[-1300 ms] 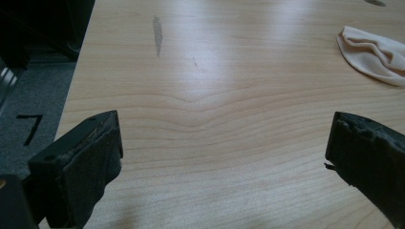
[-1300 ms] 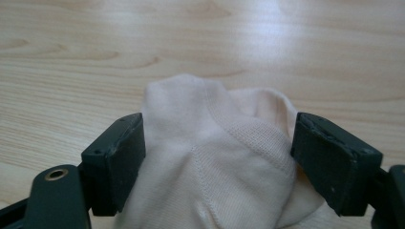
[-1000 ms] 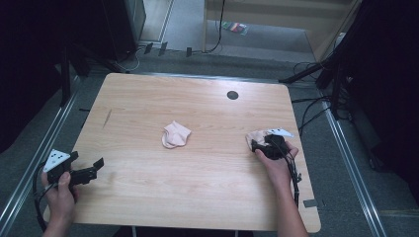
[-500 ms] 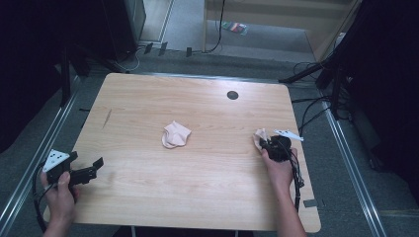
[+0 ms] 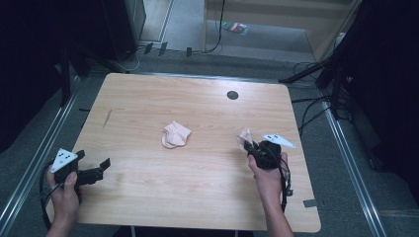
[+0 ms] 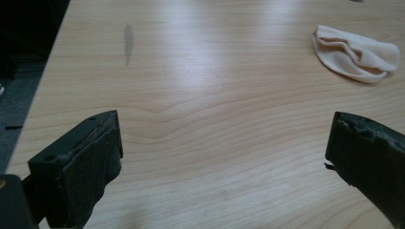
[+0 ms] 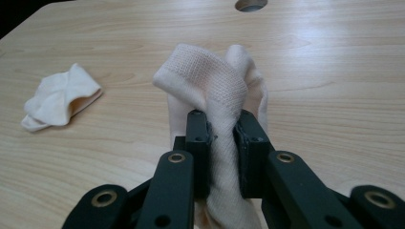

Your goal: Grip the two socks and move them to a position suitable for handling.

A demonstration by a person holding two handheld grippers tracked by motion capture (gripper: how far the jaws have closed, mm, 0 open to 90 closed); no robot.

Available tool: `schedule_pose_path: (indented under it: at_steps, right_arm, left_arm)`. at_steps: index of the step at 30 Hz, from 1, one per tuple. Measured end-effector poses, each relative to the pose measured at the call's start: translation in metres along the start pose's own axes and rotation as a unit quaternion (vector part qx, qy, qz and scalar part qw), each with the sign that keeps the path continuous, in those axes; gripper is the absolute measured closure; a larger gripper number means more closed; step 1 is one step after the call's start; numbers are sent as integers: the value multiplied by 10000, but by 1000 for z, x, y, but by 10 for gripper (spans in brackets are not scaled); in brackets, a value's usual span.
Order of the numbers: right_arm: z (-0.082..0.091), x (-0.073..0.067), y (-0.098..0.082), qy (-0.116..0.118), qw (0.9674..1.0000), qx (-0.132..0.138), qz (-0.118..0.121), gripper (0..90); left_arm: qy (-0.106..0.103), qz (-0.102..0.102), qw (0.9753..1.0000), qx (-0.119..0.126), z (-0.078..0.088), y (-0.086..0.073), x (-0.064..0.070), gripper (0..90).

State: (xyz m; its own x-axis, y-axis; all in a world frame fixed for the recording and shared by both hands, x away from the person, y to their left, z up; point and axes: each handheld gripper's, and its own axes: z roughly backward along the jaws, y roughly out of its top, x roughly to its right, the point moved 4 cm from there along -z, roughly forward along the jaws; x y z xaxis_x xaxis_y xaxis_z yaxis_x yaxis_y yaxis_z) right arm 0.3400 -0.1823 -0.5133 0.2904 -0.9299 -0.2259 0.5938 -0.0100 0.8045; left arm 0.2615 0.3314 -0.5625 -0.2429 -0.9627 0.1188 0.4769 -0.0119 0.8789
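Between rt gripper (image 7: 220, 131) fingers, sock (image 7: 212, 76) bottom end cut off

The right claw (image 7: 222, 128) pinches a pale pink sock (image 7: 215, 86) between its two black jaws, the ribbed cuff bunching up above the pads. A second sock (image 7: 59, 98) lies crumpled on the wooden counter (image 7: 334, 86) well off to the left, and a round hole (image 7: 250, 5) sits at the counter's far edge.
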Motion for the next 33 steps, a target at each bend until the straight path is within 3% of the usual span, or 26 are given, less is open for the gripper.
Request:
schedule_pose_path:
  at_steps: [4, 14, 16, 20, 33]
  right_arm:
    - [4, -16, -4, 53, 10000, -9, 46, 787]
    - [13, -49, -12, 335, 9993, 40, 185, 784]
    - [13, -56, -15, 346, 9990, 27, 294, 784]
    - [12, -68, -22, 393, 9987, -60, 305, 785]
    - [-7, -111, -48, 581, 9960, -344, 584, 774]
  left_arm:
    - [-232, 85, 9997, 46, -2, 4, 15, 0]
    - [-681, -179, 9975, -8, -9, 12, 62, 0]
    - [-790, -131, 9968, 2, -11, 13, 67, 0]
    - [-997, -138, 9949, 26, -14, 18, 85, 0]
    - [-1517, -540, 9869, -117, -27, 15, 142, 0]
